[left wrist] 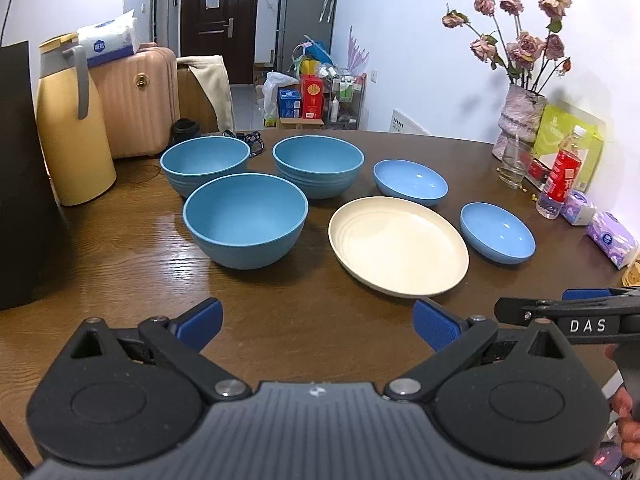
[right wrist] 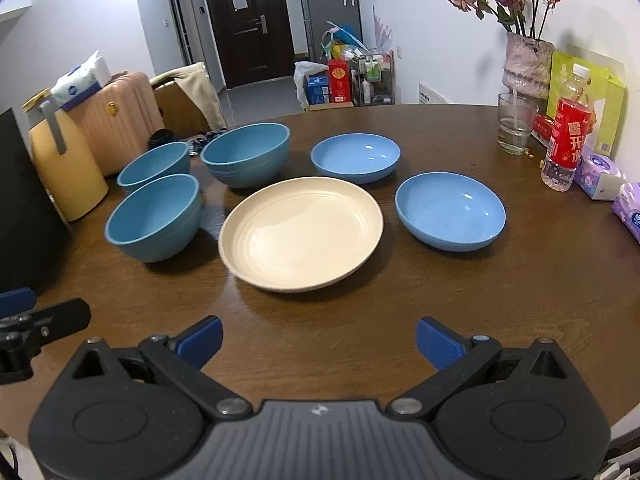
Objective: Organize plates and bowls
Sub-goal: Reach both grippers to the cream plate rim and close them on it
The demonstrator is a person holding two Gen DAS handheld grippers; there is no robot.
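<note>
Both tools are held low at the near edge of the wooden table, the left gripper and the right gripper each with its blue pads spread wide and nothing between them, so no dish has been taken up yet. Three deep blue bowls are grouped at the far left, a cream plate lies in the middle, and two shallow blue dishes are set apart on the right. This spread probably leaves room for each piece to be gripped by its rim and stacked by kind.

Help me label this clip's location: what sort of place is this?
Probably a lived-in home, at a dining table: dried flowers in a vase, a suitcase by the wall and an entrance door beyond.
</note>
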